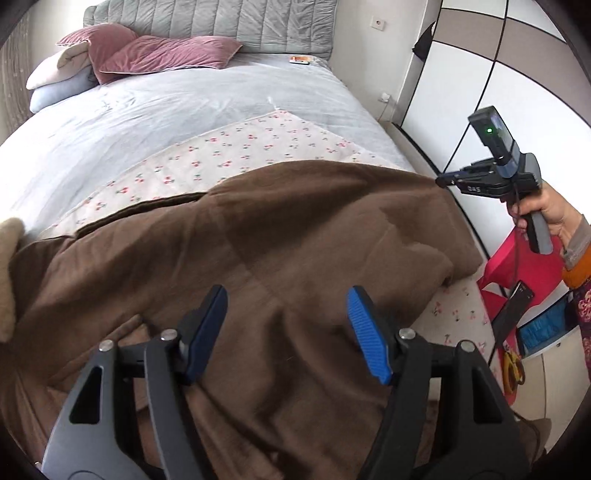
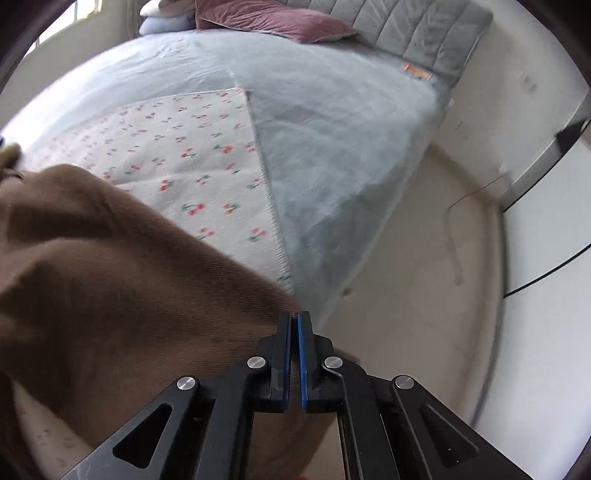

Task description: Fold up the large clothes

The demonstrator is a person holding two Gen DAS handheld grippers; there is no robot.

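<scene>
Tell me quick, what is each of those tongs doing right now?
Left tongs: open, holding nothing, above the brown garment.
Right tongs: shut; in the left wrist view they are off the bed, apparently empty.

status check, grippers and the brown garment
Left gripper open above brown garment. Right gripper shut, off bed's edge. Garment rumpled on cherry-print sheet.

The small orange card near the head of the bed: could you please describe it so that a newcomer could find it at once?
Start at the grey quilted headboard and drop to the pale blue bedspread just below it. The small orange card lies flat there near the wall-side corner, apart from the mauve velvet pillows. It is the only small, bright, hard-edged item on that stretch of bedding.
</scene>
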